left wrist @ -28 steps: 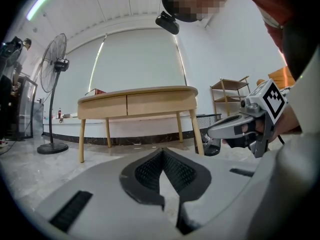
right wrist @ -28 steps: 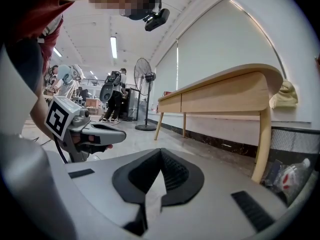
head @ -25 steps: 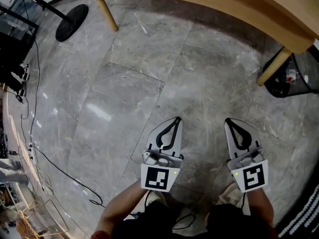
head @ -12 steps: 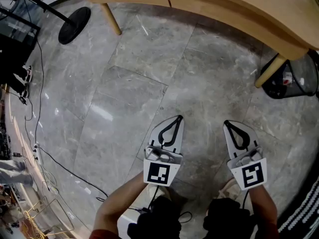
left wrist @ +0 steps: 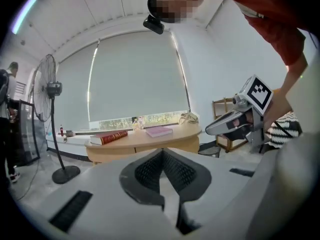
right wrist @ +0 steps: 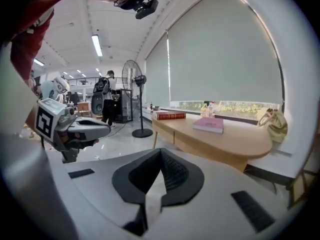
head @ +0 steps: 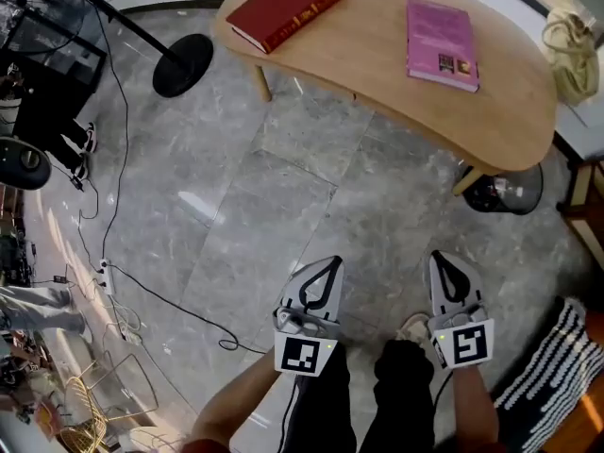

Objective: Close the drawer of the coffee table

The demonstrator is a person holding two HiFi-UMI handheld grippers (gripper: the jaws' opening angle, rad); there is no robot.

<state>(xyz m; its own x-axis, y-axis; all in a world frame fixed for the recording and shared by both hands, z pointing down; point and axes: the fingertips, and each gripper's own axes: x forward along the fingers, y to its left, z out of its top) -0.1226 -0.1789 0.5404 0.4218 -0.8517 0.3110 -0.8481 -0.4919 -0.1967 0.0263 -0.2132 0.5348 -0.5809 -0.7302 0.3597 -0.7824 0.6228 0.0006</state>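
Head view: a grey stone-tile floor (head: pixel 283 187) fills most of the room, glossy, with thin black cables (head: pixel 160 300) lying across its left part. In the left gripper view a wide pale roller blind (left wrist: pixel 135 79) covers the window behind the table. The coffee table (head: pixel 377 74) – light wood, with a rounded top on slanted legs – stands ahead of both grippers, well apart from them. Its drawer (right wrist: pixel 174 136) shows only as a thin seam in the table's front, in the right gripper view, and looks flush there. A standing fan (left wrist: pixel 47 89) is at the table's left, a striped rug (head: pixel 557 376) at the lower right. On the top lie a red book (head: pixel 288 6) and a pink book (head: pixel 441 43), apart from each other. The left gripper (head: pixel 329 262) and the right gripper (head: pixel 443 257) are side by side above the floor – each with its jaws pressed together on nothing.
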